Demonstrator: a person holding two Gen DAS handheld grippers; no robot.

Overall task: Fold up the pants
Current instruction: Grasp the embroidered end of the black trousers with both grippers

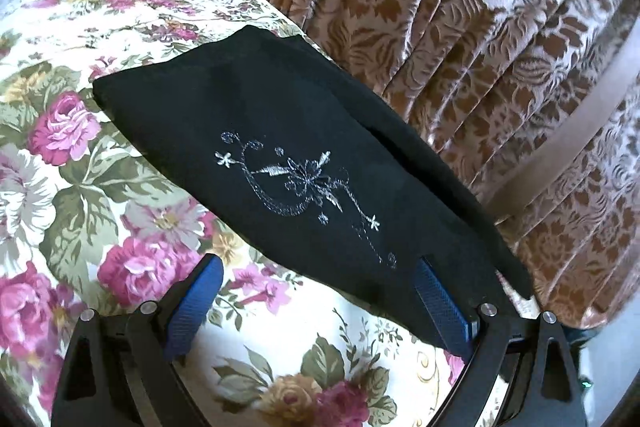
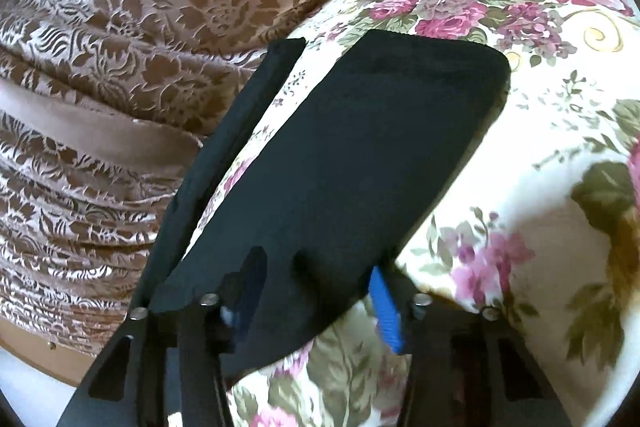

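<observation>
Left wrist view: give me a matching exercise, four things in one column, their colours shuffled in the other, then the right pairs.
Things:
1. pants
2. embroidery on the pants
3. bedspread
4. tool pads

Colours:
A. blue
B. black
C. silvery white
D. cream with pink roses and green leaves

Pairs: 1-B, 2-C, 3-D, 4-A

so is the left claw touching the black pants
Touching: in the left wrist view the left claw stands open, but its right finger lies against the black pants.
</observation>
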